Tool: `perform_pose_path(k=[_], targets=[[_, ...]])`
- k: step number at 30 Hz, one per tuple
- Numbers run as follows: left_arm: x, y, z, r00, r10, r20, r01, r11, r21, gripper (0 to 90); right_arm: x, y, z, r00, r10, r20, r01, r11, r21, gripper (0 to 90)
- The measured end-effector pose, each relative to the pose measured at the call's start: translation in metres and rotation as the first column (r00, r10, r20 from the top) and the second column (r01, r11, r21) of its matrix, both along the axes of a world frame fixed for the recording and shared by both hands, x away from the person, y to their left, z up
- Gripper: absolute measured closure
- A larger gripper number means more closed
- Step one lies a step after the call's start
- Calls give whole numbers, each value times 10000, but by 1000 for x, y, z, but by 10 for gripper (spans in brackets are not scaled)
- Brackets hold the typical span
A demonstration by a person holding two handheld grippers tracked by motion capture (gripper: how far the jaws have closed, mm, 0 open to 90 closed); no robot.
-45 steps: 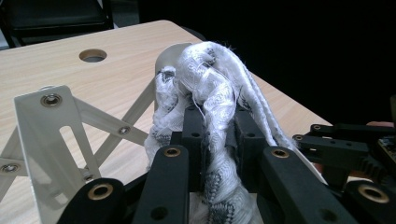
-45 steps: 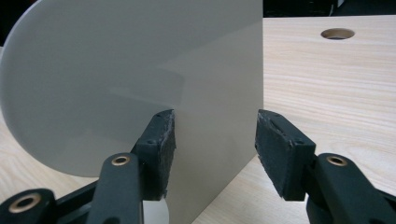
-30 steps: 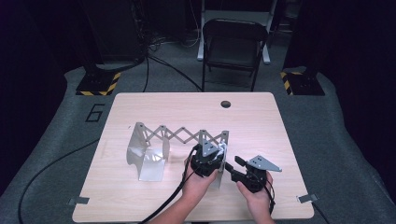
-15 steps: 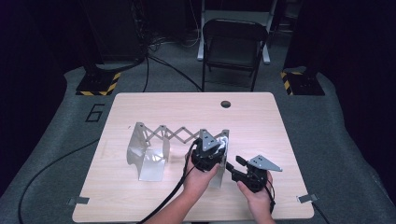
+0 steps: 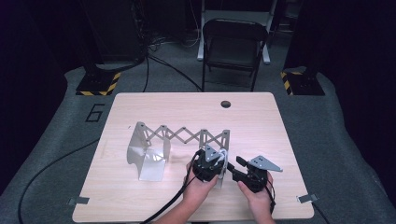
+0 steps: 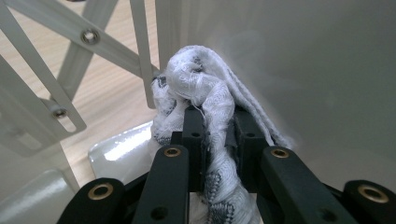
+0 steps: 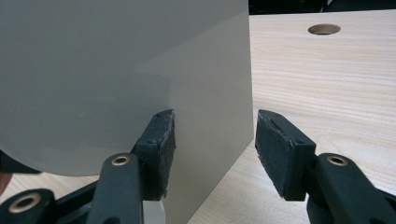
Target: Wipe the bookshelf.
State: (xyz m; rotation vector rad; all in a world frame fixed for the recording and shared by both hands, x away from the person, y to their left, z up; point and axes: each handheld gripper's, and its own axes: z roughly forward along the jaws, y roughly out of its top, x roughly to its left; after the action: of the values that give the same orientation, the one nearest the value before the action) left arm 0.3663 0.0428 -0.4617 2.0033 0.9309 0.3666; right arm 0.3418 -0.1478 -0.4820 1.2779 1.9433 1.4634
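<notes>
The left gripper (image 6: 212, 135) has its jaws clamped on a bunched white cloth (image 6: 201, 88), which runs lengthwise ahead of them against the rack's end panel (image 6: 303, 70). The right gripper (image 7: 212, 140), jaws apart, straddles that panel's edge untouched. Pale wooden table (image 5: 261, 121); a dark room with a folding chair (image 5: 233, 44) behind.

In the left gripper view, the bunched white patterned cloth (image 6: 205, 107) runs down between the left tongs (image 6: 217, 121) and is cut off by the bottom edge. The pale grey metal end panel (image 7: 116, 79) of the folding rack overruns the right gripper view's top and left edges, hiding the light wooden worktop (image 7: 327, 79) behind it.
</notes>
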Motion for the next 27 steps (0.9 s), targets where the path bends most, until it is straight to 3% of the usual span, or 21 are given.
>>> perform_pose_path(k=[4, 7, 14, 17, 27], targets=[[-3, 2, 1, 10000, -67, -63, 66, 9999, -148, 785, 0, 0, 0, 10000, 1, -98, -1, 10000, 49, 470], [-8, 8, 14, 9996, -266, 83, 270, 9982, -542, 786, 0, 0, -1, 10000, 22, -44, -22, 10000, 58, 470], [-19, 16, 38, 9971, -558, 518, 609, 9930, -1016, 786, 1, 0, -1, 10000, 8, -27, -7, 10000, 47, 474], [-25, 19, 42, 9972, -573, 485, 633, 9889, -1341, 786, 1, 0, -1, 10000, -4, -32, 4, 10000, 54, 478], [-41, 23, 44, 9949, -774, 644, 870, 9830, -1618, 786, 0, 1, -3, 10000, -52, -62, 52, 10000, 57, 489]])
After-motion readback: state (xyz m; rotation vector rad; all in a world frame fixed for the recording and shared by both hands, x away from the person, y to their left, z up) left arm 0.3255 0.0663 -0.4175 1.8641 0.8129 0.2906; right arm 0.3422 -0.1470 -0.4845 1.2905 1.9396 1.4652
